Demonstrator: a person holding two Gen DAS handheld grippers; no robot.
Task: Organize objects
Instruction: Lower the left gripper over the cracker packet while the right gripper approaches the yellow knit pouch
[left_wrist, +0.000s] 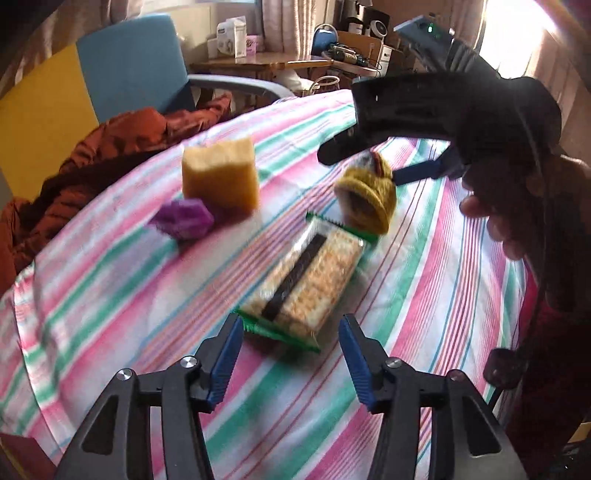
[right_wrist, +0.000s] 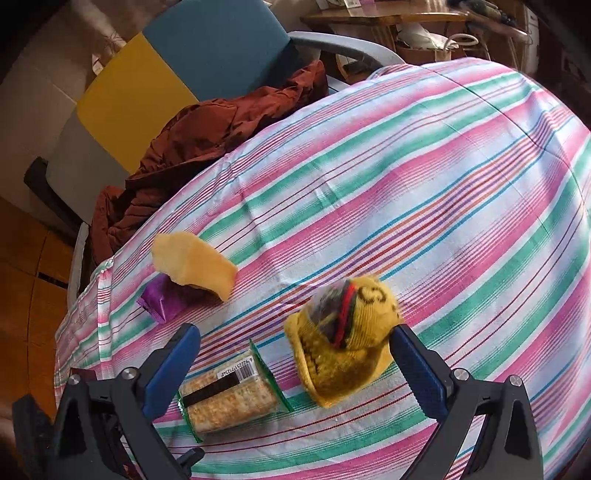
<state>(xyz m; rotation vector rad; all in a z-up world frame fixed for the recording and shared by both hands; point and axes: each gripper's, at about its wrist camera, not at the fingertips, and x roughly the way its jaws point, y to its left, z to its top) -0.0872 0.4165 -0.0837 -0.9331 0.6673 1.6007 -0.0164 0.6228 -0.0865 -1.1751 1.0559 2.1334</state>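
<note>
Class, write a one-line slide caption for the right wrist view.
Open right gripper above yellow knitted hat and cracker packet.

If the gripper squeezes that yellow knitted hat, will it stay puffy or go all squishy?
The yellow knitted hat looks soft and woolly, so it would probably squash flat between the pads. It seems light and floppy, likely to sag when lifted. Its brim already curls loosely on the striped tablecloth.

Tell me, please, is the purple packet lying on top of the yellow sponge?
No, the purple packet lies on the striped cloth beside the yellow sponge.
</note>
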